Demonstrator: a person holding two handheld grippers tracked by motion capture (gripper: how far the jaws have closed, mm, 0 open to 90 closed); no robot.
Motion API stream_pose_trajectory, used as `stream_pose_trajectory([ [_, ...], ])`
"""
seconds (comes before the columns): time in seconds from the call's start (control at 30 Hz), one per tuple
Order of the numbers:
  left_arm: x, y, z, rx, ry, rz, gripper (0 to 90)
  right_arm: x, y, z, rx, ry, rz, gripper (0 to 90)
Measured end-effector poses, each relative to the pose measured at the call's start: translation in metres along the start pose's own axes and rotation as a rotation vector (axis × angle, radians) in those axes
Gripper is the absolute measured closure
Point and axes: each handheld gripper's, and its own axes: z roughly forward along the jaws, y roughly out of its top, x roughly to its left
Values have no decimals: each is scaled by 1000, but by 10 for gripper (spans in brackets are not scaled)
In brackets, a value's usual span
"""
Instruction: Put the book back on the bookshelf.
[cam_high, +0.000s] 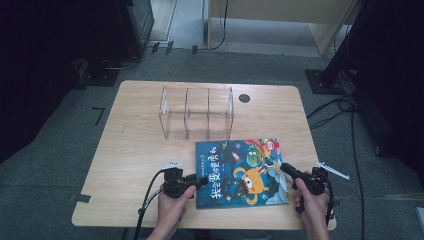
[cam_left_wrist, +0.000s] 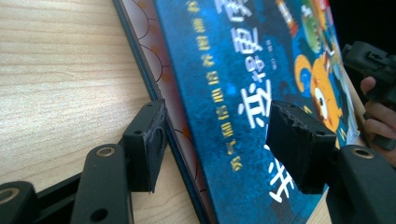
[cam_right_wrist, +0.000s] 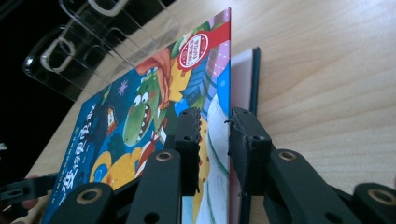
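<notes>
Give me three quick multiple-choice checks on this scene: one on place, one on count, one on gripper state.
1. Where is the book relative to the clear rack?
A. Inside it
B. On the table in front of it
C. Behind it

2. How many compartments does the rack have?
A. Three
B. Five
C. One

3. What is the right gripper doing?
A. Hanging open, away from the book
B. Gripping the rack
C. Closing on the book's front cover

Answers: 1 B, the book lies flat nearer the person. 2 A, two dividers split it. 3 C, its jaws straddle the lifted cover edge.

I see book (cam_high: 240, 170) cover deep blue, orange and green cartoon monsters, white lettering; table (cam_high: 135, 150) pale woodgrain; rack (cam_high: 196, 113) clear.
</notes>
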Motion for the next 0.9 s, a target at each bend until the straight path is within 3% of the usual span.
stream_pose_trajectory([
  [0.13,-2,-1,0,-2,7,8,383,1,0,-2,-10,6,-25,743],
  [0.3,-3,-1,-1,-2,15,23,379,-1,-1,0,1,5,-20,743],
  [0.37,-5,0,-3,-14,-20,20,409,-2,-2,0,6,7,-15,743],
  [0.47,-10,1,-5,-16,-10,40,384,-2,-2,-1,-4,17,-11,745],
  [0.63,-8,2,-6,-22,-45,34,395,0,-1,-2,-20,27,-21,750],
  [0.77,-2,3,-6,-17,-64,3,482,3,-2,-1,-25,9,-50,768],
  [0.9,1,3,-8,-10,-74,-12,675,7,-3,1,-53,-43,-72,791],
])
